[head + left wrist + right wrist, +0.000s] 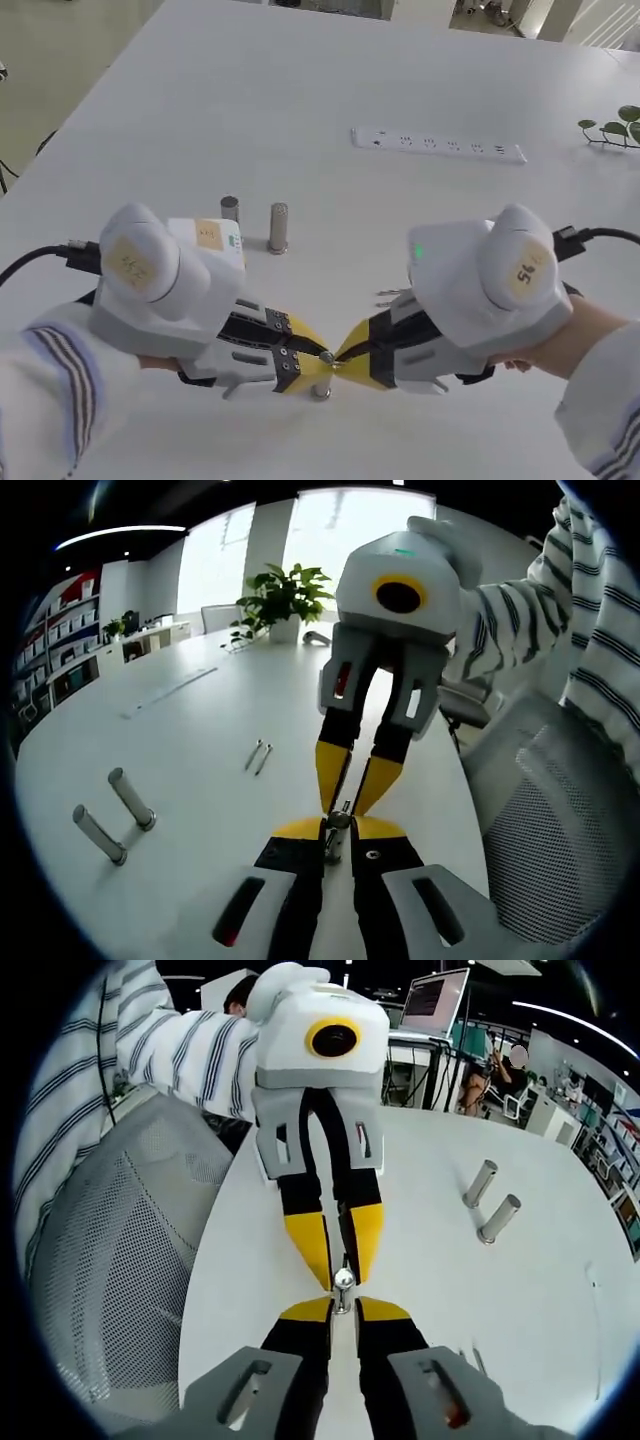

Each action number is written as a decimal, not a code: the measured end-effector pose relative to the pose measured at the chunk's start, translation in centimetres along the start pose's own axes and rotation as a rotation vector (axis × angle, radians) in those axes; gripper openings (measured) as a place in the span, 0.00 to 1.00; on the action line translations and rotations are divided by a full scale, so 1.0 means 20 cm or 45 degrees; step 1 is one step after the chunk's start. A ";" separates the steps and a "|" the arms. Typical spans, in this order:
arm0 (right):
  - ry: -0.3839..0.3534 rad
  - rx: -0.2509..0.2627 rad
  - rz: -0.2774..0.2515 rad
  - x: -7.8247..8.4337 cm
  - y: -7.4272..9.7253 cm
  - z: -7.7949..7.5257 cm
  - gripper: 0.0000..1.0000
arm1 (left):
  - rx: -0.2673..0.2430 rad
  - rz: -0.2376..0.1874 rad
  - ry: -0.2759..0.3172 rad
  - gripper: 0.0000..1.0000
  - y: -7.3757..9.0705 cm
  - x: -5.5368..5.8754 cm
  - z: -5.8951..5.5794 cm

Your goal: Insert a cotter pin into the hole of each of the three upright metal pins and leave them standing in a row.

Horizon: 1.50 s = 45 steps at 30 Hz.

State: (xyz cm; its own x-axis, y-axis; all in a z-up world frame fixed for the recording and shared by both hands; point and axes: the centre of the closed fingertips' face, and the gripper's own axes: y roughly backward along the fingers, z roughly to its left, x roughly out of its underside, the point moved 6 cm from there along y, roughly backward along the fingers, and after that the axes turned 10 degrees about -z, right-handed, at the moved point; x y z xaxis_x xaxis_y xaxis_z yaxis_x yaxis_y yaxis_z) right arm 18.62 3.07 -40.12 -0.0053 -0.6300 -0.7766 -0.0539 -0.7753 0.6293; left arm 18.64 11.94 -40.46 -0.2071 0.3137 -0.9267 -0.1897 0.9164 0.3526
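One upright metal pin [321, 388] stands near the table's front edge, between the two grippers that meet tip to tip. My left gripper [305, 358] is shut on this pin [337, 835]. From the opposite side, my right gripper [348, 360] has its jaws nearly together at the pin's top [344, 1282], on what looks like a thin cotter pin [345, 806], which is mostly hidden. Two more metal pins [278, 228] [230, 208] stand upright side by side farther back. Two loose cotter pins [258, 756] lie on the table to the right of the grippers.
A white power strip [438, 145] lies across the far middle of the white table [300, 90]. A small white box [212, 238] sits behind my left gripper, near the two standing pins. A plant sprig [612, 128] is at the far right edge.
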 end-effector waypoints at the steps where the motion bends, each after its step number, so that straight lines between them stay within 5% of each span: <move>1: 0.003 0.001 0.014 0.01 0.01 0.00 0.09 | 0.001 0.000 0.002 0.05 0.00 0.00 0.00; 3: 0.001 0.012 0.027 0.03 0.02 0.00 0.13 | 0.001 0.000 0.001 0.05 0.00 0.00 0.00; 11: -0.056 0.032 -0.018 0.02 0.04 -0.01 0.00 | -0.004 0.000 0.008 0.06 -0.01 0.00 0.00; 26: -0.100 0.062 -0.072 0.02 0.03 -0.01 0.01 | -0.026 -0.017 0.029 0.08 0.01 0.01 -0.02; 35: -0.161 0.079 -0.133 0.05 -0.02 0.01 0.13 | -0.109 -0.098 0.133 0.49 0.08 0.05 -0.06; 38: -0.201 0.070 -0.163 0.05 -0.06 0.03 0.16 | -0.118 -0.186 0.213 0.67 0.12 0.04 -0.11; 42: -0.207 0.069 -0.175 0.05 -0.08 0.03 0.18 | -0.164 -0.199 0.212 0.73 0.18 0.06 -0.13; 45: -0.208 0.060 -0.176 0.06 -0.10 0.04 0.18 | -0.213 -0.218 0.241 0.86 0.21 0.07 -0.13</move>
State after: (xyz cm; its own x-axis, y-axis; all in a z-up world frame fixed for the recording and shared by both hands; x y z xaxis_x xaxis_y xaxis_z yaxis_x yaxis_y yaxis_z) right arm 17.95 3.97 -42.35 -0.1561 -0.4989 -0.8525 -0.1118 -0.8486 0.5171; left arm 15.02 15.60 -39.82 -0.3311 0.0918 -0.9391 -0.3892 0.8934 0.2245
